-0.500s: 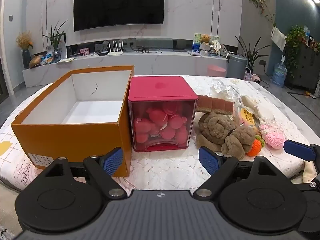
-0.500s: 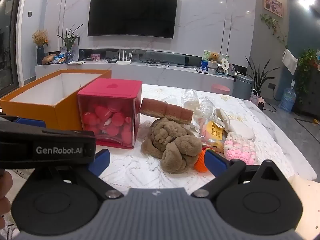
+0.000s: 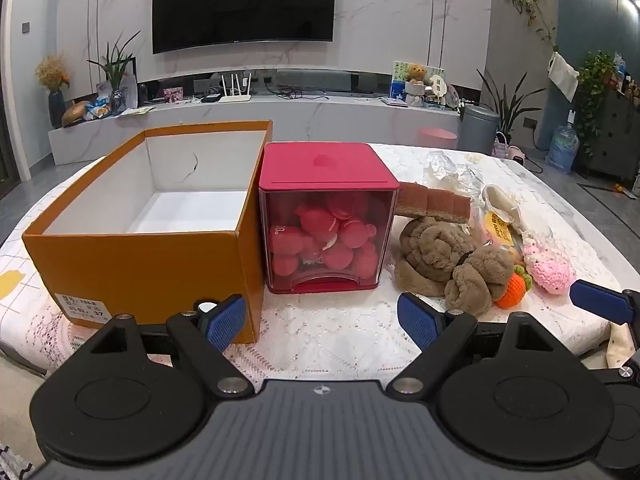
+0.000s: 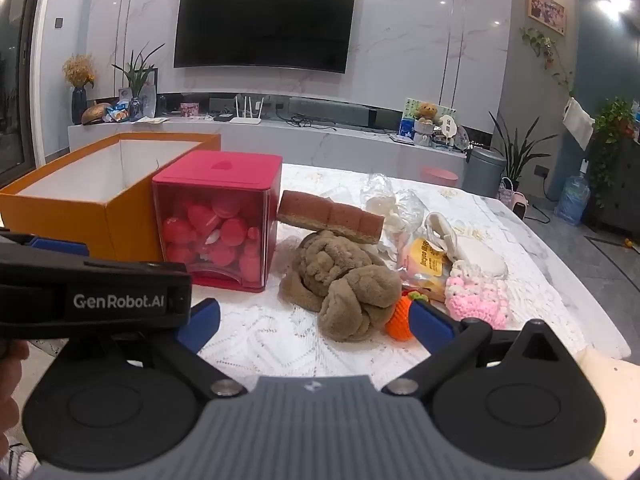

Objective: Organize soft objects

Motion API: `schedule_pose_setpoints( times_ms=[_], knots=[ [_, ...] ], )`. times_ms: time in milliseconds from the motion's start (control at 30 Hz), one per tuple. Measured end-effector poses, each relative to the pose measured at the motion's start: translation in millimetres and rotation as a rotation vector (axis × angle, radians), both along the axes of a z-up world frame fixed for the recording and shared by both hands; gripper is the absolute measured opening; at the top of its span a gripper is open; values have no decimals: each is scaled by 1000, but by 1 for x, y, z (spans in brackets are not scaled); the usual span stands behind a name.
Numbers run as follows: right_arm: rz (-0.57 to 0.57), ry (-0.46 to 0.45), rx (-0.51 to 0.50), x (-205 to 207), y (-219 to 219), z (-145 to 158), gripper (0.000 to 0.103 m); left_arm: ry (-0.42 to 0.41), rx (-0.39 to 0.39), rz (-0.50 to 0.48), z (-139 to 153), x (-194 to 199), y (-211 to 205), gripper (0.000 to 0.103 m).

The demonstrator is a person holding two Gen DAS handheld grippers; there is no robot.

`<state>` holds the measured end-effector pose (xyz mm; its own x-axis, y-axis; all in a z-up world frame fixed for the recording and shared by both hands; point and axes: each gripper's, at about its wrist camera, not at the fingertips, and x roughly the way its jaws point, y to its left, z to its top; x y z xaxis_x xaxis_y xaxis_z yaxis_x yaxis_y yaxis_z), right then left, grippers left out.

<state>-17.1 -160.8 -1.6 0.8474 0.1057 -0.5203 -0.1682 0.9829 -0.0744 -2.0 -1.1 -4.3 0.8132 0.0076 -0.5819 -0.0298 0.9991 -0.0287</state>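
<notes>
An open orange box (image 3: pixel 160 256) (image 4: pixel 100 216) with a white, empty inside stands at the left of the table. To its right lies a pile of soft things: a brown plush knot (image 3: pixel 448 260) (image 4: pixel 344 284), a brown sponge bar (image 3: pixel 434 200) (image 4: pixel 332 216), an orange crochet fruit (image 3: pixel 512 288) (image 4: pixel 400 320) and a pink crochet piece (image 3: pixel 550 274) (image 4: pixel 478 296). My left gripper (image 3: pixel 322 322) is open and empty at the near table edge. My right gripper (image 4: pixel 314 320) is open and empty, just short of the plush knot.
A red-lidded clear container (image 3: pixel 324 220) (image 4: pixel 218 220) of pink balls stands between the box and the pile. Plastic bags, a yellow packet (image 4: pixel 426 260) and a white pad (image 4: pixel 478 254) lie behind the pile. A lace cloth (image 3: pixel 320 332) covers the table.
Both views show the scene almost the same; the grippers have barely shifted and stay open.
</notes>
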Motion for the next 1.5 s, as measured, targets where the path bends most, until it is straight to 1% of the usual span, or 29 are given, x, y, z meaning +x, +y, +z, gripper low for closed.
schedule_pose_setpoints(
  times_ms=[1500],
  knots=[
    [3,-10,-33,-2,3,-2,99,21,8,13,-4,0,-1,100]
  ],
)
